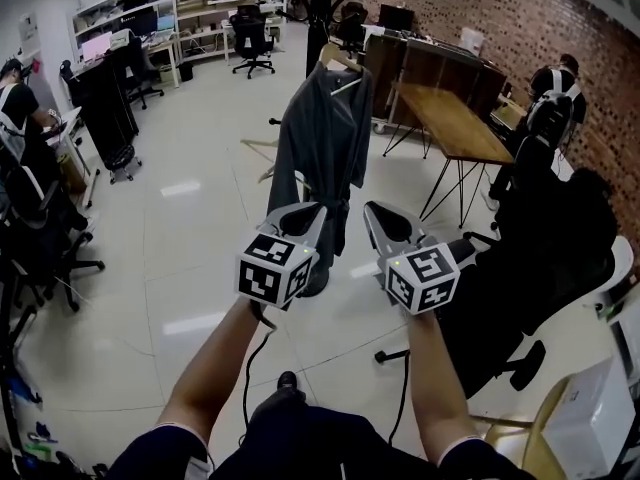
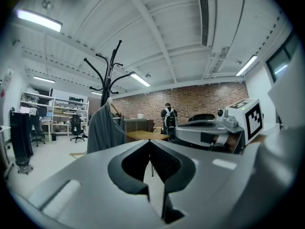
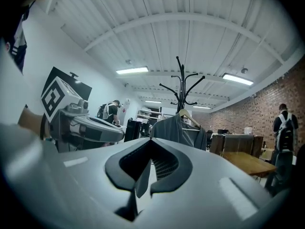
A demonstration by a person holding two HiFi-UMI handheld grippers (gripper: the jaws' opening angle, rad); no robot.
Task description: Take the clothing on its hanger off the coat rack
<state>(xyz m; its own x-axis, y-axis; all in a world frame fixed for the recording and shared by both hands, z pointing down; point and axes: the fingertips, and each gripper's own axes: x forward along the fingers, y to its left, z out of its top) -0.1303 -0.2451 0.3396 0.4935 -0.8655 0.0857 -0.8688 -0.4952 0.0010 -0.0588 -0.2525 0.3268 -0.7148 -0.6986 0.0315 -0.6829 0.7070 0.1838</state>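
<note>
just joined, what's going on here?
A person holds the left gripper and right gripper out side by side, aimed at a grey garment. It hangs on a hanger on the coat rack. Both jaws are shut and empty, and neither gripper has reached the garment yet.

A black coat rack (image 1: 321, 8) on the glossy white floor (image 1: 190, 253) carries a grey garment (image 1: 322, 138) on a hanger (image 1: 341, 61).

Head view looks steeply down over arms (image 1: 215, 378); gripper views level, both facing distant coat rack (image 2: 109, 75).
</note>
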